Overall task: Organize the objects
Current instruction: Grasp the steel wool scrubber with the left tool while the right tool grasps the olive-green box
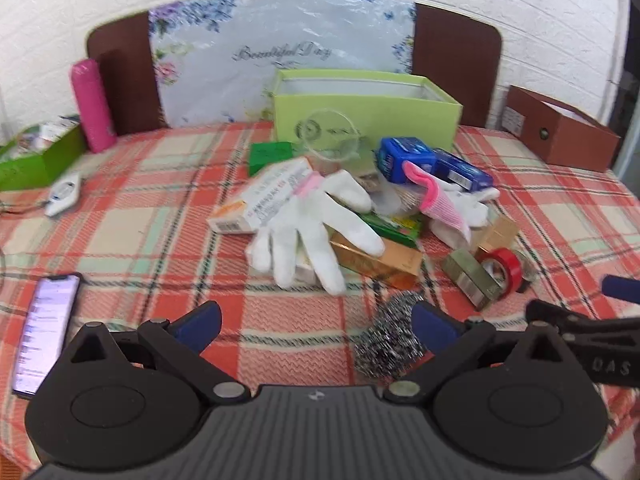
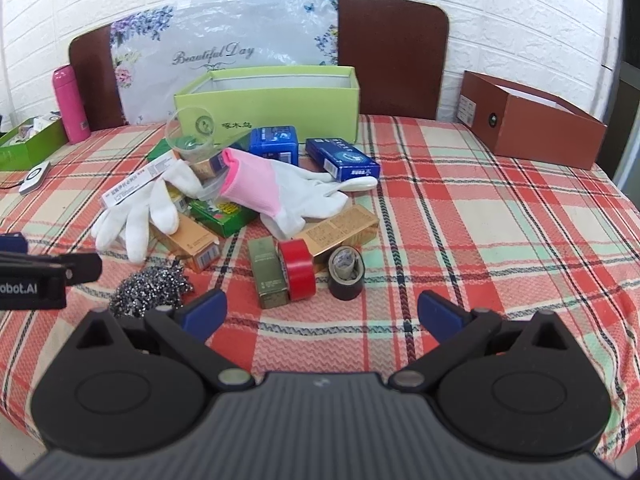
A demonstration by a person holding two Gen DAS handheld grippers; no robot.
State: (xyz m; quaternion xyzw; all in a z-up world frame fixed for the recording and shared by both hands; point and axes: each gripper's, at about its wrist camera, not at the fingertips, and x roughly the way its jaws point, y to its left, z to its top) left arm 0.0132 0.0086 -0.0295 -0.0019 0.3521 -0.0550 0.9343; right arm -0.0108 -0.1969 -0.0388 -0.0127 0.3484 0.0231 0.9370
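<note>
My jaws gape wide at frame bottom; a steel scourer (image 1: 387, 336) lies by my right finger, a white glove (image 1: 316, 228) at centre.

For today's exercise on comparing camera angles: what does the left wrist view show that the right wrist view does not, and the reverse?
Only the left wrist view shows the smartphone lying at the table's near left edge.

Only the right wrist view shows the black tape roll beside the red tape roll.

Both show the light green box, the white gloves, the steel scourer, the pink bottle and the brown box. Each hand-held gripper, left and right, is open.
</note>
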